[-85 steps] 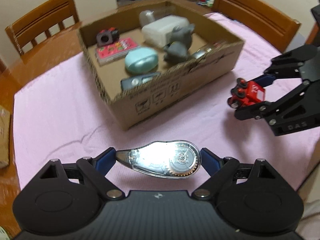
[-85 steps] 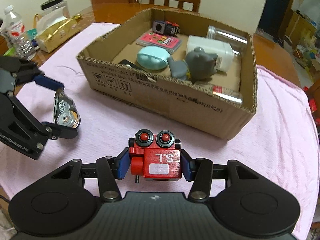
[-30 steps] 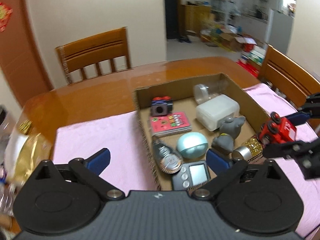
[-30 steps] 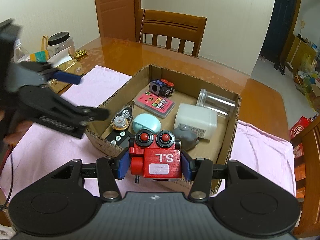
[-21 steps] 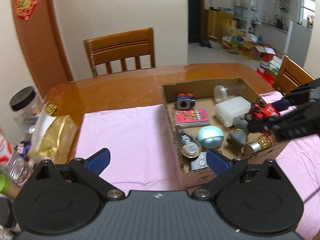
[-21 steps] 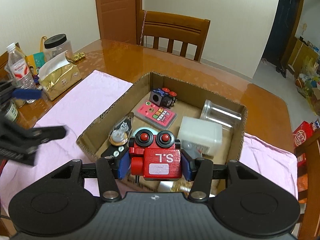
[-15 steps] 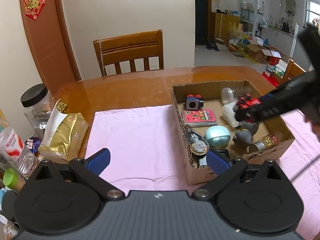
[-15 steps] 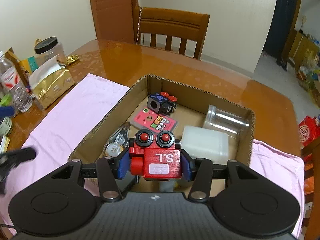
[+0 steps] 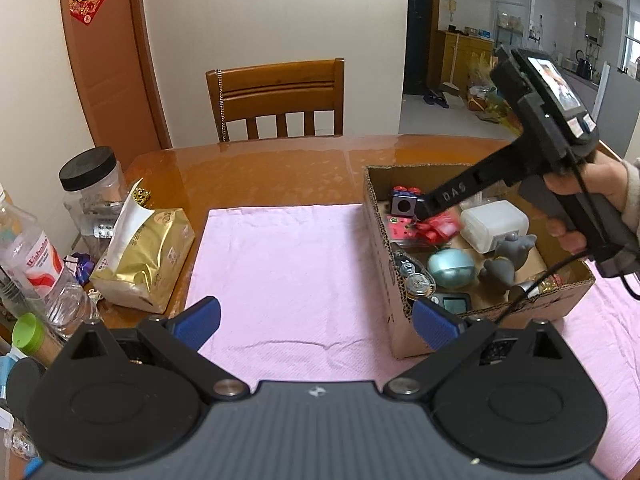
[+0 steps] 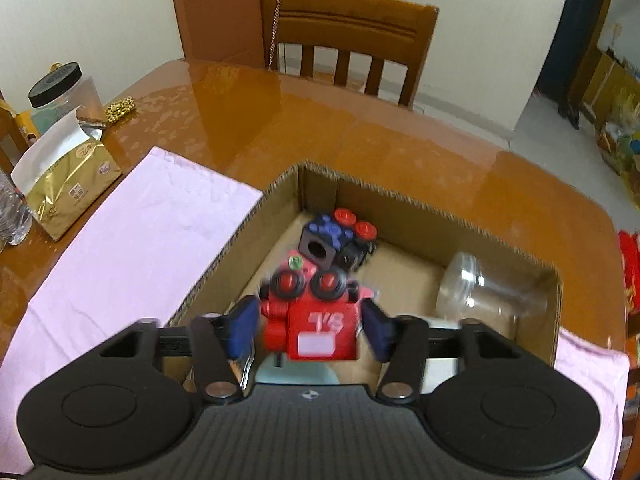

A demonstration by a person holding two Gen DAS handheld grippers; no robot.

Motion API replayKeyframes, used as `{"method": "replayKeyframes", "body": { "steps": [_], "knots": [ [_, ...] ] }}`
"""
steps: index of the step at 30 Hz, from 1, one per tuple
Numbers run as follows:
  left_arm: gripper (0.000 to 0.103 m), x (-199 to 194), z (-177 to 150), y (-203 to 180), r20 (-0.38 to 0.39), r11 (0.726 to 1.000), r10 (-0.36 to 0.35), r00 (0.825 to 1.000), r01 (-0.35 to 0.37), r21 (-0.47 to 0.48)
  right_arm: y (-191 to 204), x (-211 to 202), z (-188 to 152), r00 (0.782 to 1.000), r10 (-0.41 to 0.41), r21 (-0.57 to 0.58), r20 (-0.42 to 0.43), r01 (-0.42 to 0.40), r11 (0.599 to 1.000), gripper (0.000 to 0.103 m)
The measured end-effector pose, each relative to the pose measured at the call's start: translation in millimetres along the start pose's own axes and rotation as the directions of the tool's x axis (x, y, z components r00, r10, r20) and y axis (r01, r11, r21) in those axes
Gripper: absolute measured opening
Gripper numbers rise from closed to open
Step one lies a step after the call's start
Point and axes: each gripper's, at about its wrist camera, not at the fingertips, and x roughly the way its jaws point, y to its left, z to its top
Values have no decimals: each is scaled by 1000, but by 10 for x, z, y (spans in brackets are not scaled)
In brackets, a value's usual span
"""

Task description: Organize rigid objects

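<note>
- right gripper [image 10: 307, 330] hangs over the cardboard box [image 10: 280, 188]; its jaws are opening, and the red robot toy [image 10: 316, 316] sits between the blue pads, blurred, with a gap showing on each side. reads as released, not gripped.
- key relation: toy lies straight ahead of the right gripper, lower centre of the right wrist view, above the box's left half; floor of the box directly below it. toy's long axis runs up the frame, eyes toward the far wall of the box.
- in the left wrist view the toy is a red smear [image 9: 438, 230] at the tip of the right gripper, centre right, over the pink card [image 9: 400, 229].
- left gripper [image 9: 316, 320] is spread wide and empty, low in its frame over the pink cloth [image 9: 288, 264], well apart from the toy. right hand [image 9: 580, 196] is the nearer by far.
- count in the box, left wrist view: one black cube [image 9: 404, 205], one pink card, one white case [image 9: 494, 226], one teal egg-shaped case [image 9: 451, 267], one grey figure [image 9: 506, 256], one tape dispenser [image 9: 414, 278], one small screen device [image 9: 454, 303], one gold-topped item [image 9: 538, 285]; one clear jar [image 10: 488, 294] shows in the right wrist view.
- nothing loose left on the cloth in view.
</note>
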Motion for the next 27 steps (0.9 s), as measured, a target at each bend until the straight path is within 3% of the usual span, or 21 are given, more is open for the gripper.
{"method": "replayKeyframes", "body": {
  "steps": [1,4,14,27],
  "knots": [
    [102,-3,-2,10,1,1000,2,1000,-2,0,5,-16,9,1000,-7,3,20,7,1000,103],
    [102,-14,0,39,3,1000,8,1000,-8,-6,-12,-52,35,999,16,21,38,-16,1000,103],
    [102,-4,61,21,-7,1000,7,1000,-7,-14,-35,-315,-108,998,-58,67,6,58,996,103],
    [102,2,72,-342,-67,1000,-4,998,6,25,-1,-852,-1005,987,-122,253,-102,144,957,103]
  ]
}}
